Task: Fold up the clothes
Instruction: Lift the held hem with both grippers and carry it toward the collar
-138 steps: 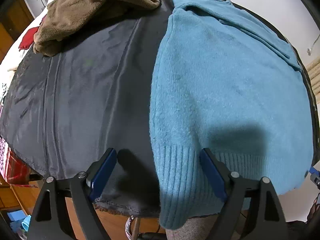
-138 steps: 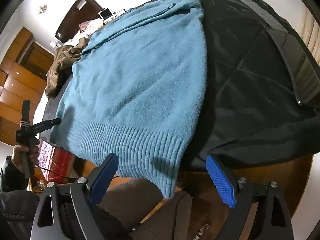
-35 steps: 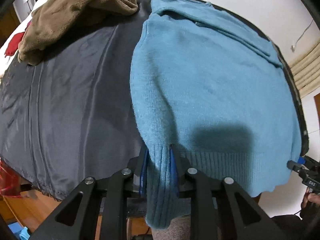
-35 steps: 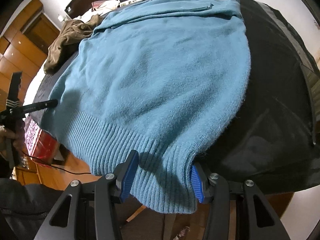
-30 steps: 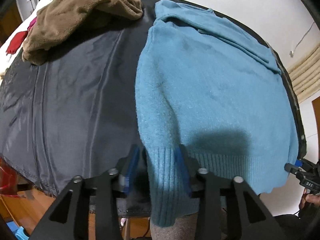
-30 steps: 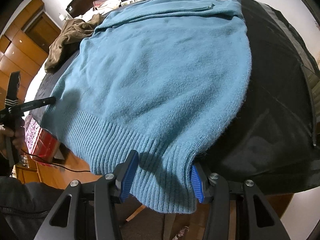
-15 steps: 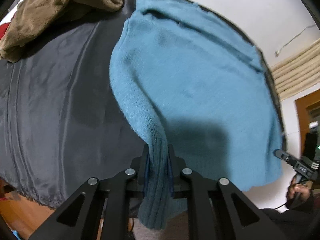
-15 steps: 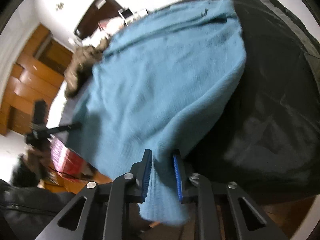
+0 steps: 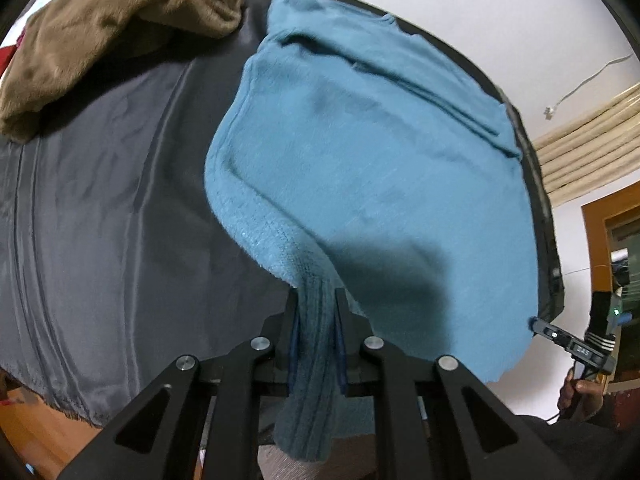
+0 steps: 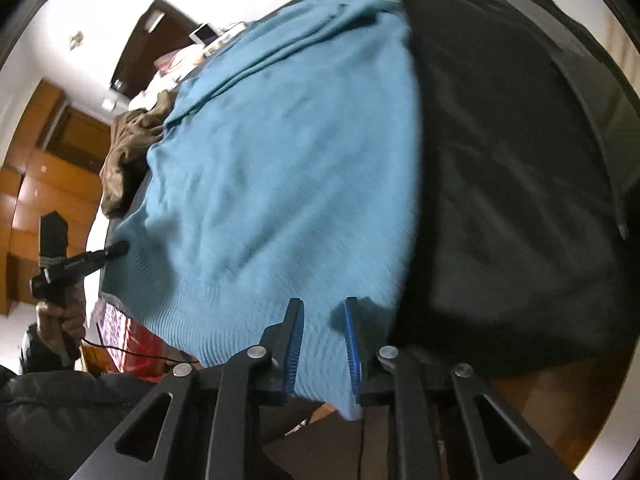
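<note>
Since earlier: both jaws closed onto hem corners, lifted. Left wrist: left gripper [image 9: 316, 334] clamping soft, limp teal knit sweater [image 9: 376, 168] on black sheet [image 9: 100, 208], ribbed hem at 6 o'clock. Right wrist: right gripper [image 10: 322, 340] nearly closed, pinching other corner; thick hem judged best purchase.

The right gripper [image 10: 323, 340] at 6 o'clock clamps the ribbed hem of a blue sweater [image 10: 288, 168], its jaws having just opened slightly. The sweater lies spread over a black cloth [image 10: 520, 200] toward 3 o'clock. A brown garment [image 10: 128, 152] sits at 10 o'clock, the left gripper [image 10: 120, 247] at 9 o'clock.
</note>
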`<state>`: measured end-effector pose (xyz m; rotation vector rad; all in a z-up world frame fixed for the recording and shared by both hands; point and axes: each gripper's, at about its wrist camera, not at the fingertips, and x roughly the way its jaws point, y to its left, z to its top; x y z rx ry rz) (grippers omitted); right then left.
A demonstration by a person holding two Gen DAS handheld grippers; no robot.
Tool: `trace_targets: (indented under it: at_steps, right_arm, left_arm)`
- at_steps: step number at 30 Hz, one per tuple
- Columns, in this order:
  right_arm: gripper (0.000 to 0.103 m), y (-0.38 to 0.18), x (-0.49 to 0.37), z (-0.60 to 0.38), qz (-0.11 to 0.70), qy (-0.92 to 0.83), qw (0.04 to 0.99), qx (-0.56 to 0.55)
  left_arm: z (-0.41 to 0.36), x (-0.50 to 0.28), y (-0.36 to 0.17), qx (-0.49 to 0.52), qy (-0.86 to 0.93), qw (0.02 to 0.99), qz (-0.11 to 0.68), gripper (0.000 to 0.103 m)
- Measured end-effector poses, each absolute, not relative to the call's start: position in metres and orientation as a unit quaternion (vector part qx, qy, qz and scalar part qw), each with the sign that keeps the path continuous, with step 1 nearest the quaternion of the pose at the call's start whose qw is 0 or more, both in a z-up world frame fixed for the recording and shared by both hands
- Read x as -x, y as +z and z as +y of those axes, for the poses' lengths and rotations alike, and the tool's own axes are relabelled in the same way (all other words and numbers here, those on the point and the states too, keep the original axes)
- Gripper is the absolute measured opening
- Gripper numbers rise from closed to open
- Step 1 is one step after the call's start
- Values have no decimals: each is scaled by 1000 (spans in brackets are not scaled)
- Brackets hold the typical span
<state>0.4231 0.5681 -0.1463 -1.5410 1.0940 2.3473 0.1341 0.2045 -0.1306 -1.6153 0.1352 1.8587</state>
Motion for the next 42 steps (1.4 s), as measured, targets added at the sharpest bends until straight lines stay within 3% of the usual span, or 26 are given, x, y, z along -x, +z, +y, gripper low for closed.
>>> trace_targets:
  at_steps: [1,3,4,14,16,17,19,20,21,26,38,42]
  right_arm:
    - [29,-148,-430,569,372,775,67,507]
    - [52,-151,-443,566,384,767,72,509]
    - [70,-152,-450,564,385,764,74,513]
    - [73,-185,-449,559,438,743,36,505]
    - [68,-190,-439,556,439,740,20,509]
    - [53,-192,-435,553,435,737,16,516]
    - [35,-193,-431,548,439,730,2,524]
    - [18,-190,-431,546,437,731,-8,524]
    - [12,-185,-430,543,434,734,-18,521]
    - [11,-158,-424,538,414,754,-39,509]
    - [12,-164,-406,542,409,754,-52,511]
    - [11,-150,-398,544,411,772,-74,480]
  left_arm:
    - [202,-136,-130,620,710,329,54,16]
    - [198,-137,-132,625,707,326,61,16]
    - [197,-138,-134,627,705,324,64,16]
    - [197,-141,-144,632,704,317,69,16]
    - [196,-140,-146,632,704,315,68,17]
    - [194,-141,-147,634,704,313,67,17]
    - [191,-143,-149,636,704,311,64,17]
    - [189,-142,-150,636,704,310,62,17]
    - [188,-141,-151,637,704,309,59,17]
    - [189,-140,-155,640,701,309,56,18]
    - [200,-135,-158,650,686,320,71,17]
    - [200,-129,-151,647,685,332,43,15]
